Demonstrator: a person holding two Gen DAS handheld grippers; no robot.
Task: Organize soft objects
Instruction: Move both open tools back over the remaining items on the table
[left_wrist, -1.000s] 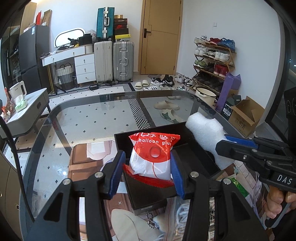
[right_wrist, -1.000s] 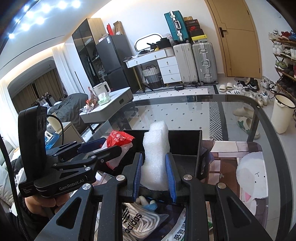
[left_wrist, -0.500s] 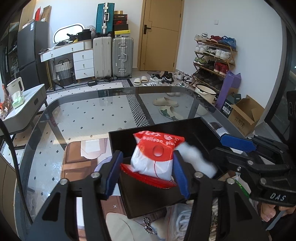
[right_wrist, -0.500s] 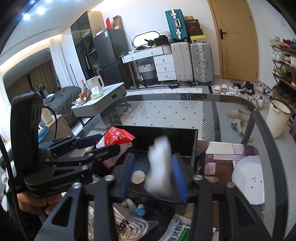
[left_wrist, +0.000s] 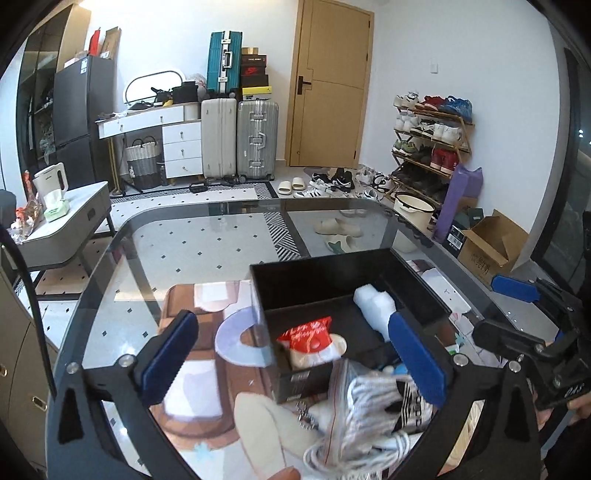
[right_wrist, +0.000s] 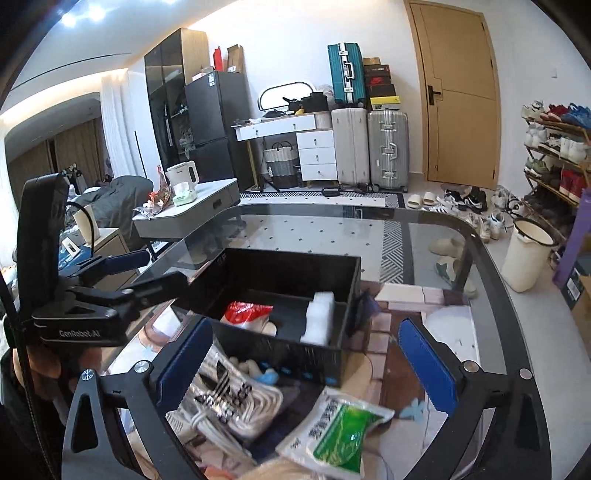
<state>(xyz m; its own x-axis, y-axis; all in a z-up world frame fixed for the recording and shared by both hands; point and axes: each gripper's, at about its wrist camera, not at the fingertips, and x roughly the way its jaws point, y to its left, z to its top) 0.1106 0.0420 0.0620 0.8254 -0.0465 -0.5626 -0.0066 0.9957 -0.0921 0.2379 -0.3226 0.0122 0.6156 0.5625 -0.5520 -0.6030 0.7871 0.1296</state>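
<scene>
- Left wrist view: my left gripper stands released, jaws spread wide; they have just been opening, and nothing is pressed between the pads.
- The black box sits on the glass counter just ahead of that gripper.
- The red-and-white pouch lies inside the box at its near left, free of my pads.
- The white foam lies inside the box to the right of the pouch, partly hidden by my right-hand pad.
- A clear bag of white cord lies on the counter, touching the near side of the box, low between my jaws.
- My right gripper shows at the right edge, jaws apart, empty.
- Right wrist view: my right gripper is released, jaws wide; they have just been opening, with nothing clamped.
- The box lies ahead on the counter; the foam stands against its right wall, the pouch lies at the left of the floor.
- The cord bag lies by my left-hand pad, just before the box.
- A green-and-white packet lies on the counter nearer the camera, apart from the box.
- My left gripper shows at the left, jaws open over the left edge of the box, a hand below it.
</scene>
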